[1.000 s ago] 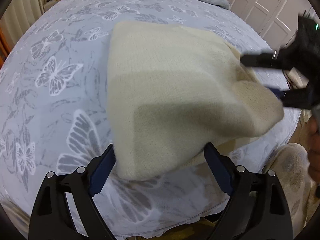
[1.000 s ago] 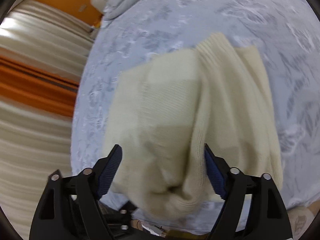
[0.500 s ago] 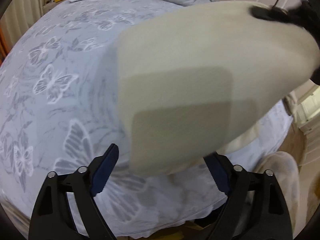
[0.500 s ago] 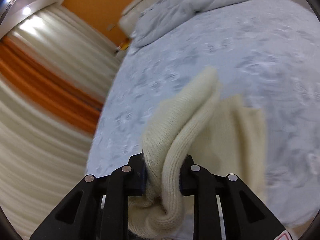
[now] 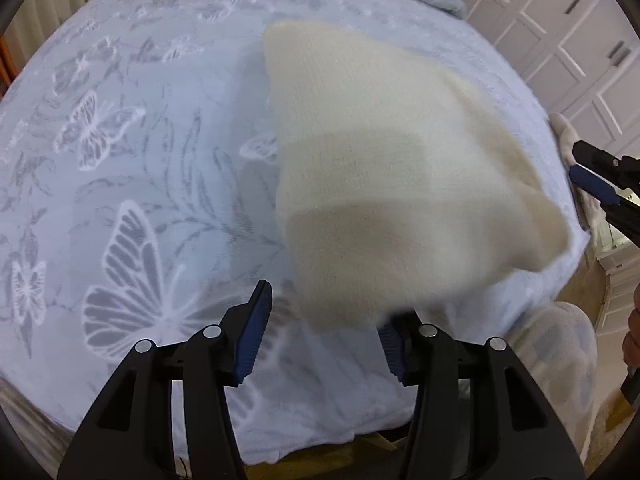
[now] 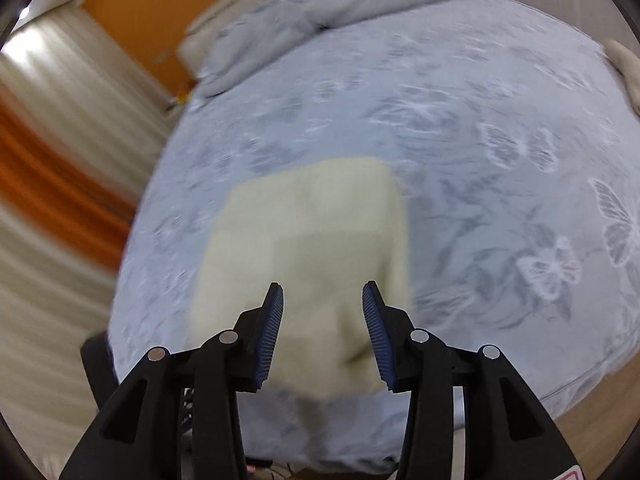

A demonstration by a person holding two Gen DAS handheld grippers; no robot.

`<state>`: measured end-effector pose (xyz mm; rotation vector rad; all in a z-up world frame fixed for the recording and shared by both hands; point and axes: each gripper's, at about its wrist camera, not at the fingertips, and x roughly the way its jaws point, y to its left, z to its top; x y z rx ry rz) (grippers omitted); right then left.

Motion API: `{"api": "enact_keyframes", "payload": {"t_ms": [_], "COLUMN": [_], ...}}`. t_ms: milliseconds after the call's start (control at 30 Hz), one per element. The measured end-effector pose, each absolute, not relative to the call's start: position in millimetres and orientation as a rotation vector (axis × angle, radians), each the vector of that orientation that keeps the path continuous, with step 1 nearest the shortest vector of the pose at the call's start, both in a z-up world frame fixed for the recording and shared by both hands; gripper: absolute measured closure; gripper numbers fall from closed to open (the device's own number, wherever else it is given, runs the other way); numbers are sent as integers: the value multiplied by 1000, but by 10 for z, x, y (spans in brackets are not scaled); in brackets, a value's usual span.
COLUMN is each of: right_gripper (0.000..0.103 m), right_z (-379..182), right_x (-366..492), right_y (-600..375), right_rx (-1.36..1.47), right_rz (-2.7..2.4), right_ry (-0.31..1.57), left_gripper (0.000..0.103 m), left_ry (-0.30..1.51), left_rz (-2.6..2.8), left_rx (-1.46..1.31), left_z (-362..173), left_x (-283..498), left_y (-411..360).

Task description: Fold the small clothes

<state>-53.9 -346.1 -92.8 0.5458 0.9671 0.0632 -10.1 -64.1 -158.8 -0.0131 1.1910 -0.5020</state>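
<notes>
Lying folded on the butterfly bedspread (image 5: 120, 184), cream knit garment (image 5: 392, 184). Left gripper (image 5: 320, 332) and right gripper (image 6: 322, 324) both spread, empty. Best next: square corners, press creases flat before regripping.

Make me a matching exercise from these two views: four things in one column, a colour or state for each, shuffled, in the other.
Things:
1. knit garment
2. bedsheet
3. left gripper
4. duvet

Descriptions:
A. plain grey, bunched at the far end of the bed
B. open, holding nothing
C. cream, lying folded on the bed
D. pale blue with butterfly print

Pairs: 1-C, 2-D, 3-B, 4-A
</notes>
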Motion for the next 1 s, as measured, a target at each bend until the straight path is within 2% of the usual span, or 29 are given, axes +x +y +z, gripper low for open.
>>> {"api": "enact_keyframes", "payload": {"t_ms": [67,100,133,200,300,400,467,500,567,600,633,667,700,733,800,900,967,1000], "right_gripper": [85,99,103,103,103,103,102,93,70,52,46,46,55,85,87,95,94,88], "right_z": [-1031,-1104,-1282,-1555,-1804,-1721,-1540,-1466,-1379,-1385,-1427,-1552,-1652,-1714,-1504,-1263,-1664,-1877], "right_x": [-534,-491,-454,-455,-549,-553,-562,-558,-482,-473,-422,-308,-207,-131,-141,-249,-138,-138], "right_y": [-3269,-3248,-3215,-3345,-3606,-3608,-3624,-3660,-3727,-3731,-3745,-3722,-3681,-3635,-3644,-3824,-3853,-3871], "right_rx": [507,488,432,437,628,652,665,667,658,652,646,658,675,682,643,635,596,622], "right_rz": [143,148,120,56,35,67,76,72,33,18,9,40,64,93,88,43,13,20], "right_ry": [1023,1051,1117,1185,1212,1202,1150,1121,1090,1091,1096,1133,1177,1196,1113,1019,1164,1211], "left_gripper": [46,41,37,34,33,34,41,39,36,35,34,34,33,32,32,28,27,27], "left_ry": [1139,1116,1076,989,955,1016,1124,1137,1127,1130,1136,1146,1153,1159,1165,1163,1160,1169], "left_rz": [-557,-578,-597,-610,-610,-581,-526,-500,-486,-487,-486,-486,-485,-483,-479,-500,-512,-508], "left_rx": [-30,-46,-74,-100,-89,-61,29,46,26,5,-1,-13,-23,-28,-19,-3,17,44], "left_z": [-1369,-1267,-1126,-882,-749,-926,-1288,-1391,-1430,-1441,-1451,-1468,-1480,-1492,-1491,-1495,-1518,-1564], "left_x": [-245,-307,-378,-442,-327,-124,22,44,55,57,57,61,74,77,61,54,37,38], "left_y": [-588,-555,-516,-497,-643,-843,-968,-978,-940,-912,-906,-895,-887,-882,-898,-932,-983,-1030]}}
